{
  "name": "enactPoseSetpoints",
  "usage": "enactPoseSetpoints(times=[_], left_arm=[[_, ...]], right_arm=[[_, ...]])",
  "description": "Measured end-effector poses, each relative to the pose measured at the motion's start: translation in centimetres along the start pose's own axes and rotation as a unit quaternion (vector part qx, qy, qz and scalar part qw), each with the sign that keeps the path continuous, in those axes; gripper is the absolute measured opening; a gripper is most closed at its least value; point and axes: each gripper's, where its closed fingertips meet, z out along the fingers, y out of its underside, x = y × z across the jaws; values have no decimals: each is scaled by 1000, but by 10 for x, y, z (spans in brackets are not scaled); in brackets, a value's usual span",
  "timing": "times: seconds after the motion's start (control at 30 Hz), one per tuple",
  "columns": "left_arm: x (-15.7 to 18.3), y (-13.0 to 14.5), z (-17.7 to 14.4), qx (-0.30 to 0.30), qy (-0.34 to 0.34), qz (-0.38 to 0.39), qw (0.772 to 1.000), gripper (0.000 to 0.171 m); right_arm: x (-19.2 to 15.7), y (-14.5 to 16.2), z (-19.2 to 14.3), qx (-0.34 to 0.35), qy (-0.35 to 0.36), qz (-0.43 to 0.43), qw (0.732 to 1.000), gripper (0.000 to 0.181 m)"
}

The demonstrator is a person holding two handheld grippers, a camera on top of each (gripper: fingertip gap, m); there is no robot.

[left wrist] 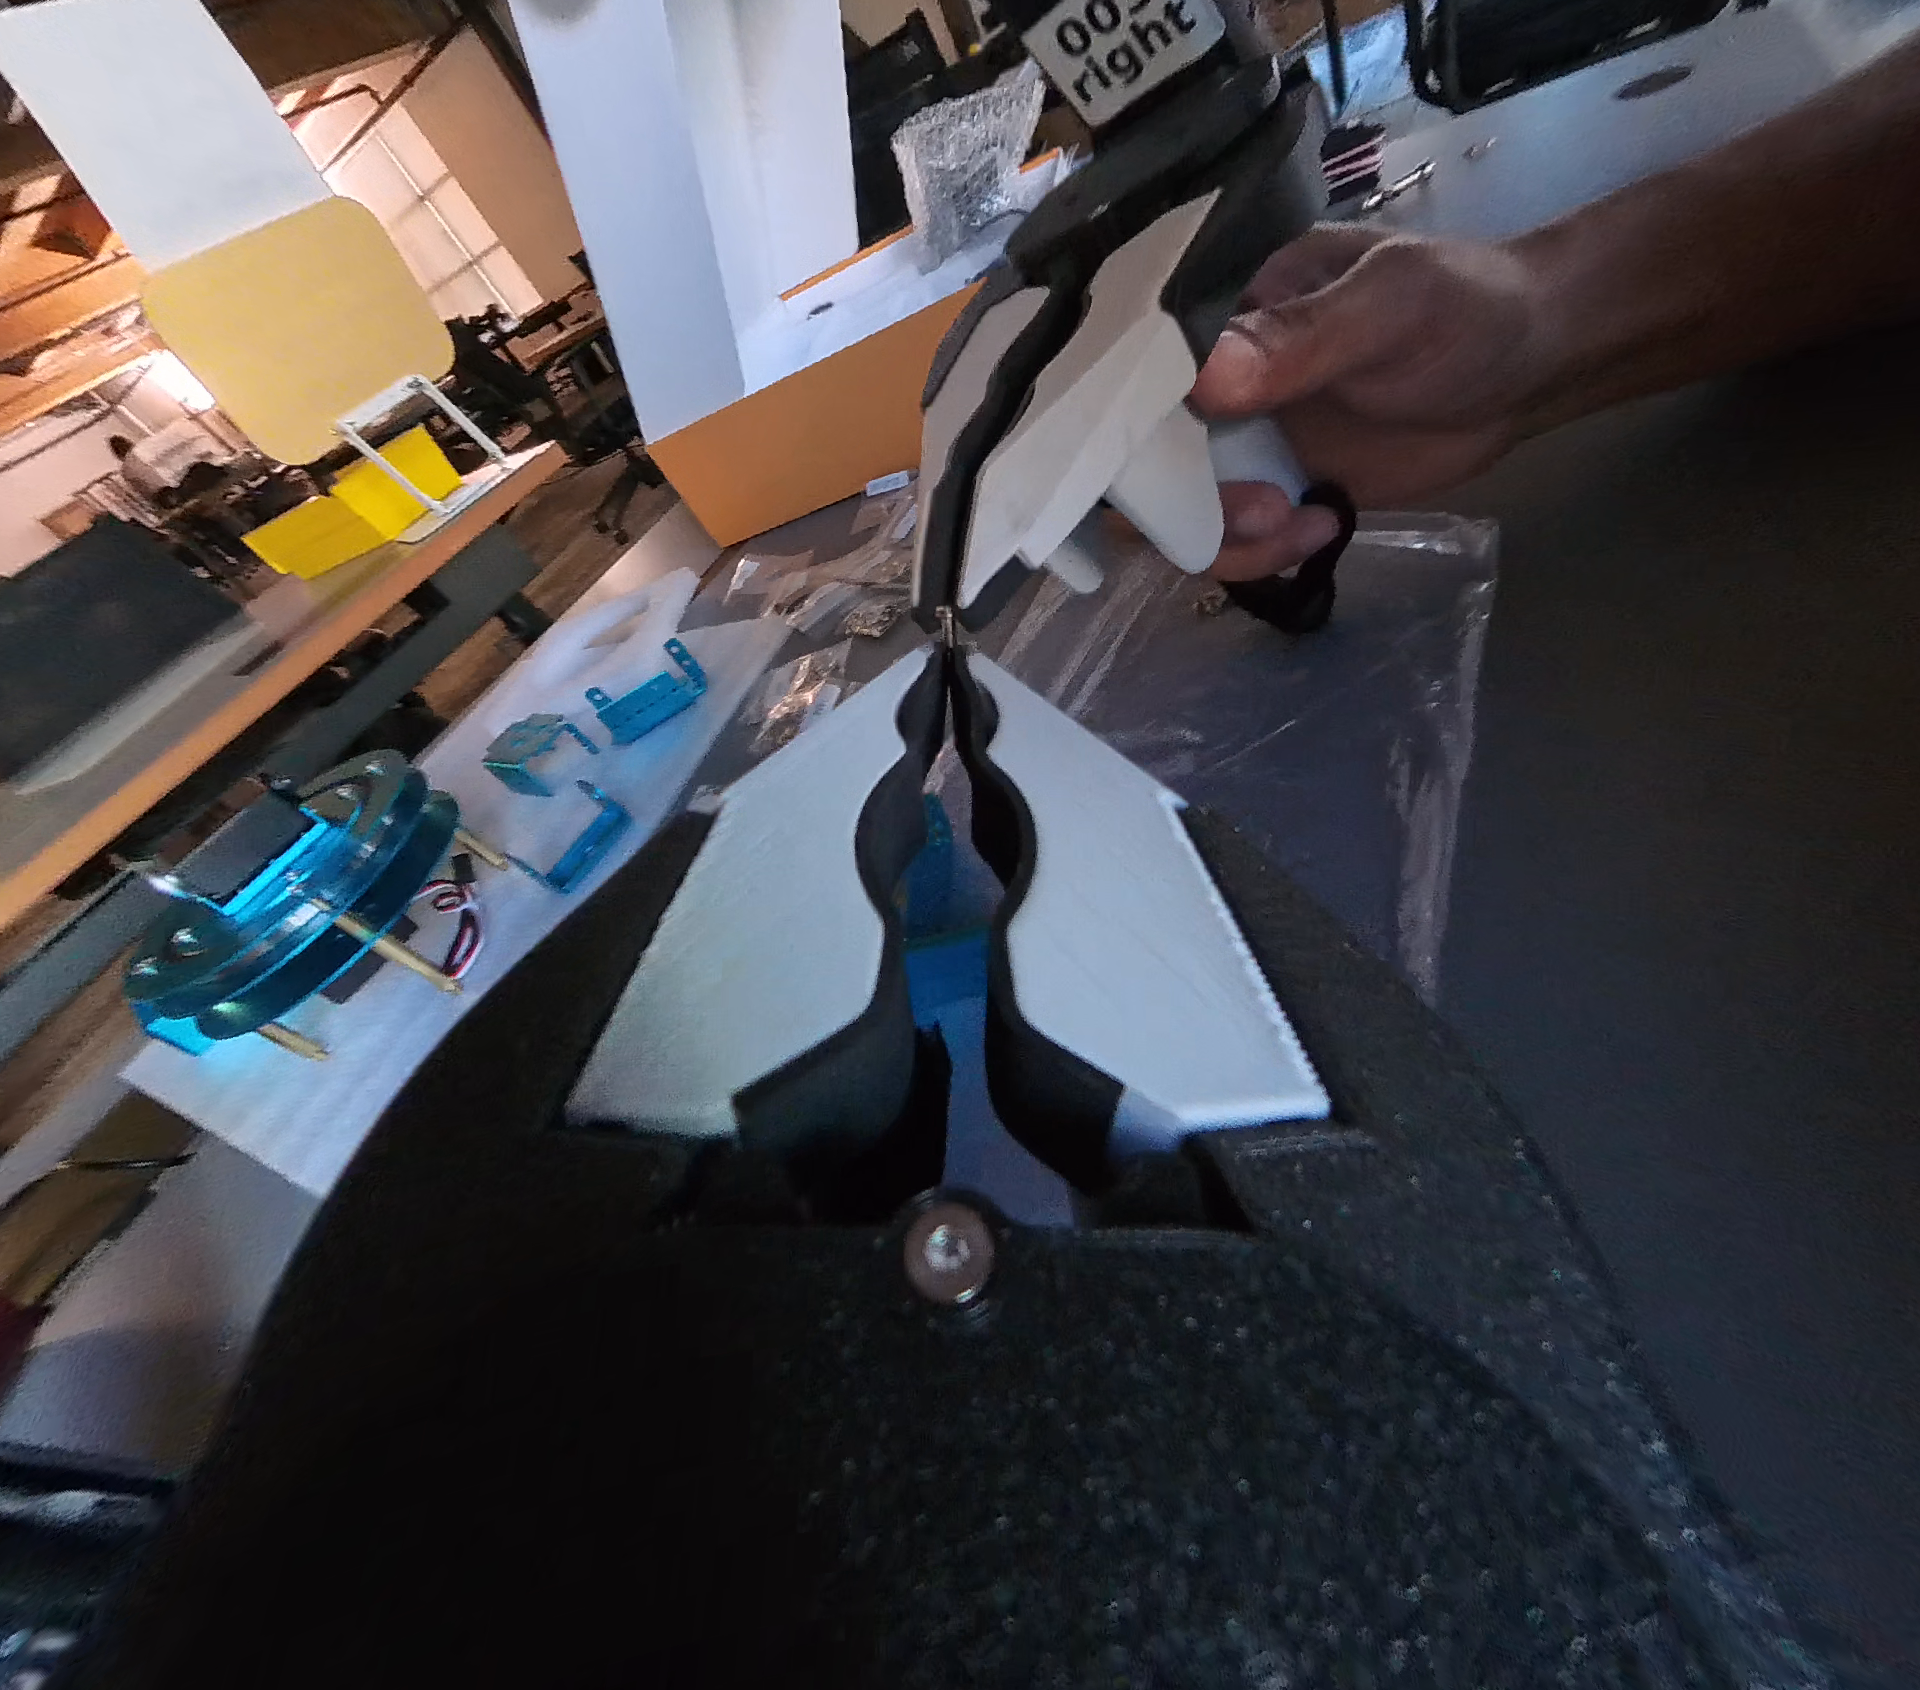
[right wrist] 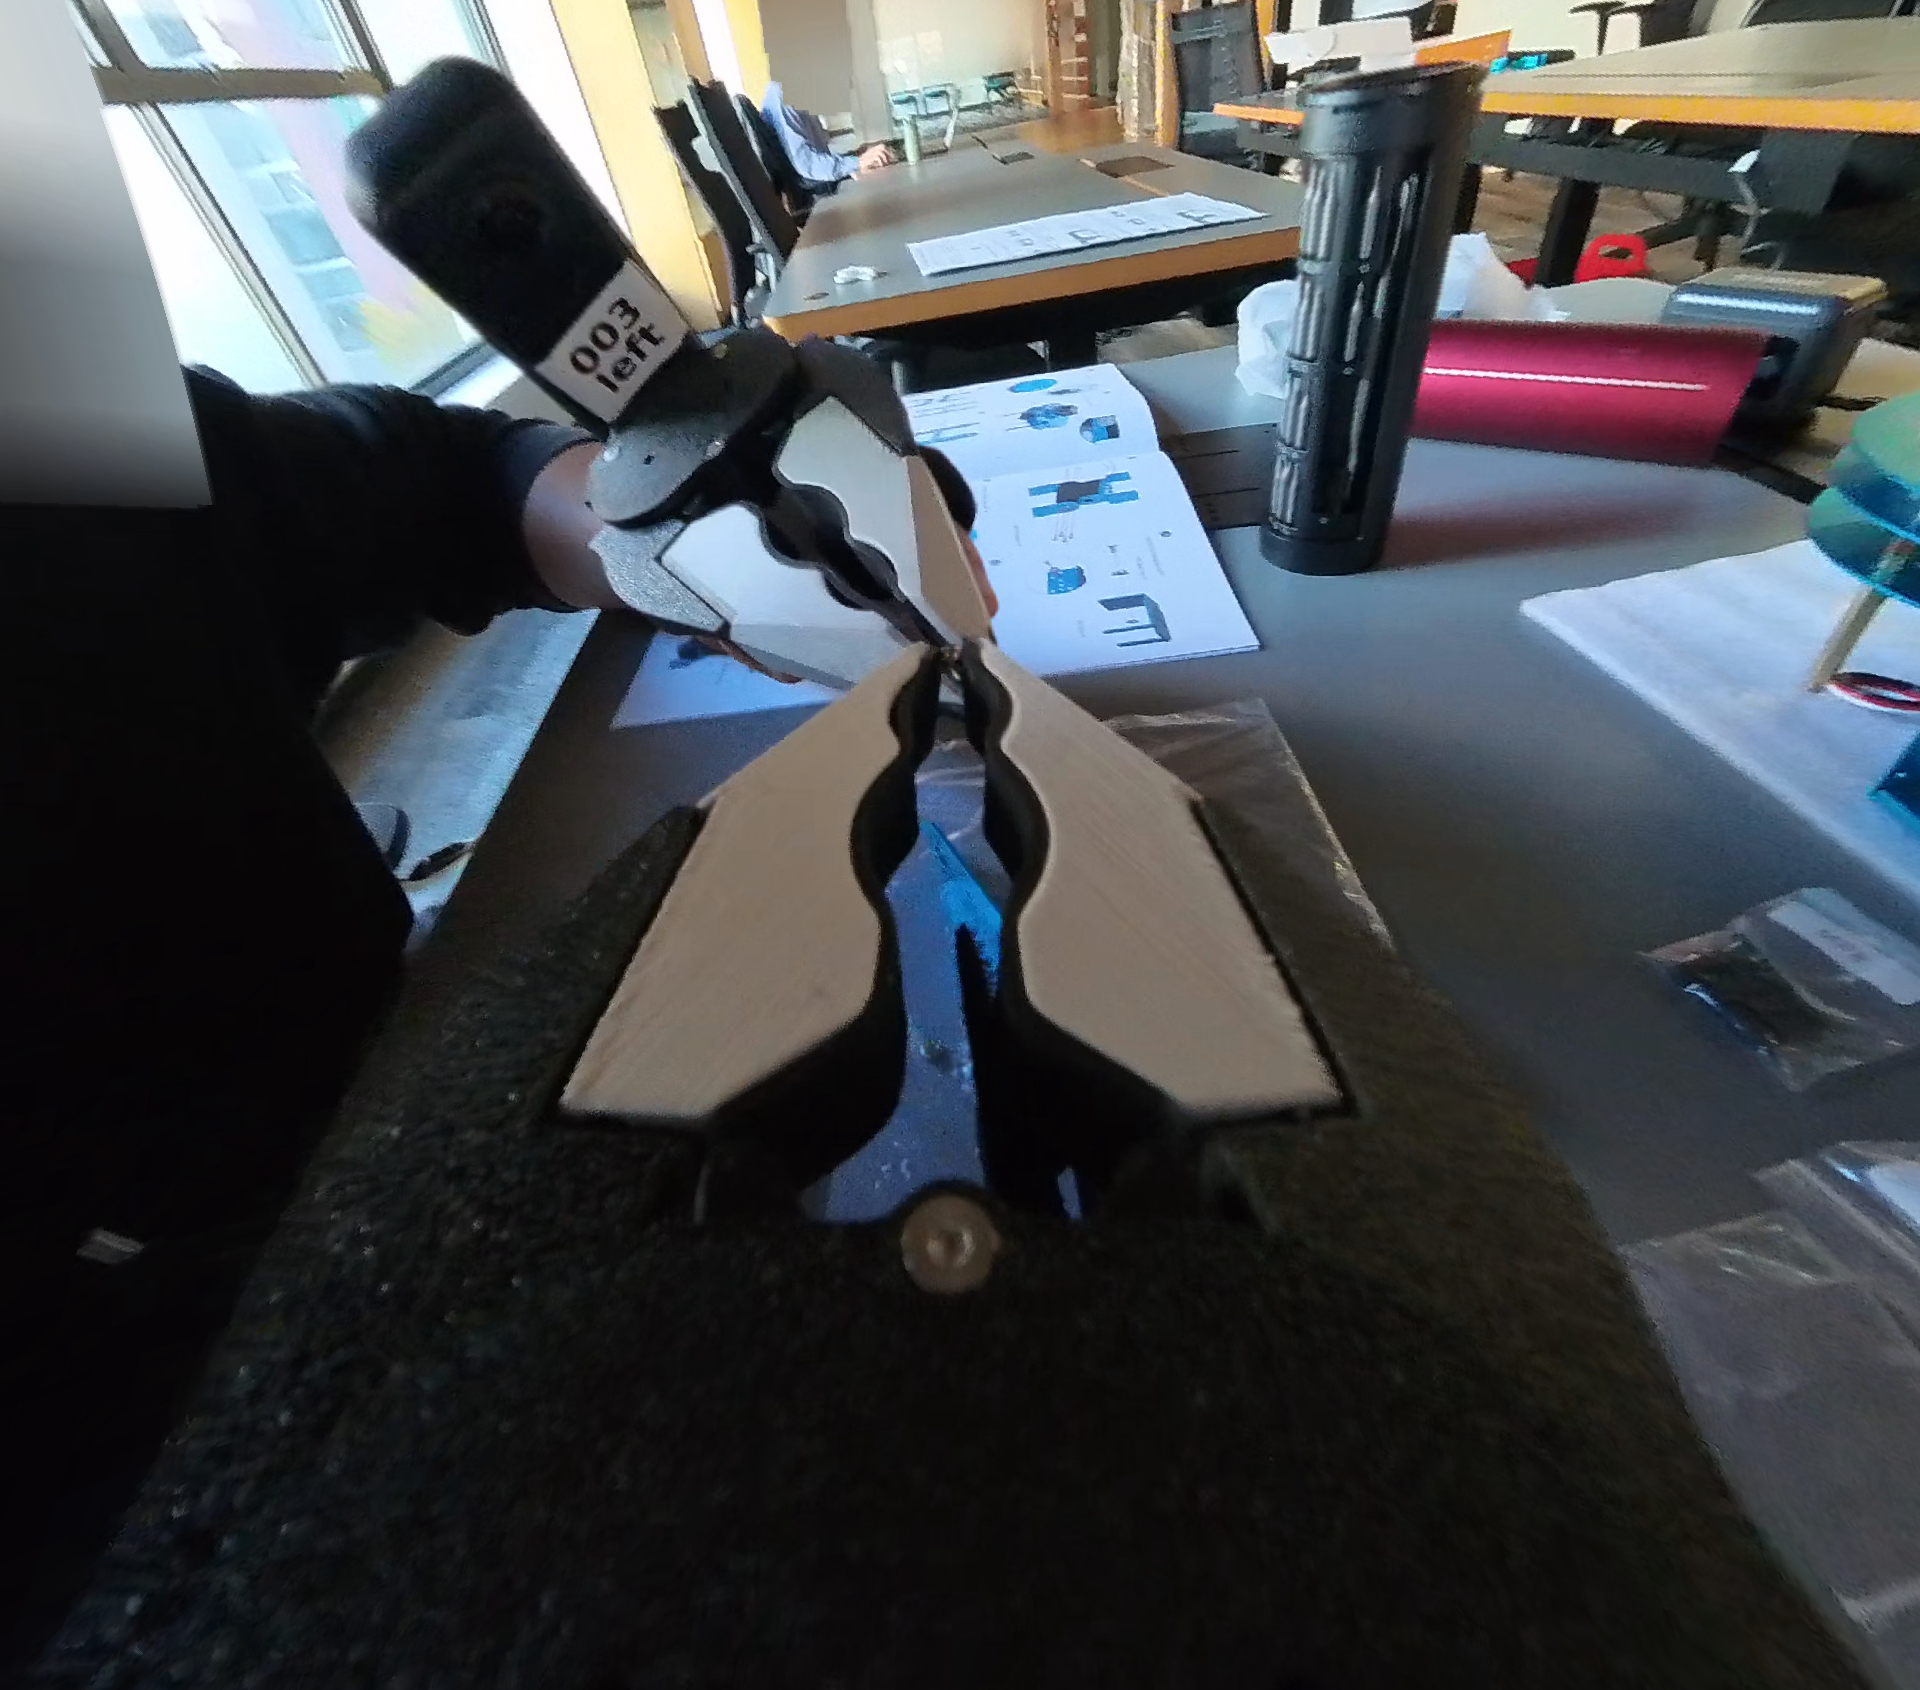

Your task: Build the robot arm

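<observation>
Blue brackets [left wrist: 646, 698] lay on white foam left | left gripper [left wrist: 948, 664] and right gripper [right wrist: 948, 661] met tip to tip, both pinching a tiny metal part [left wrist: 947, 624] | booklet [right wrist: 1101, 539] and black cylinder [right wrist: 1351, 310] behind.

Both tongs look like the same build: the left tongs [left wrist: 948, 653] and right tongs [right wrist: 951, 653] each have two chunky white wedge-shaped fingers [left wrist: 774, 934] with wavy black rubbery pads running down the inner edges. The fingers sit in a rough, speckled black body, with one silver screw [left wrist: 947, 1258] dead centre near the base. Seen from the other side, each unit carries a black rounded camera stalk with a small white label [right wrist: 613, 347] printed in black. The hand [left wrist: 1382, 383] has a bare forearm, while the other arm wears a dark long sleeve [right wrist: 343, 497].
</observation>
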Motion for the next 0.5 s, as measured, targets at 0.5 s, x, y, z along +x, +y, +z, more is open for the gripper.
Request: enactPoseSetpoints(times=[0.5], left_arm=[[-6,11,4,-24,-58,113,992,14]], right_arm=[[6,3,-2,-4,6,24,1000,1]])
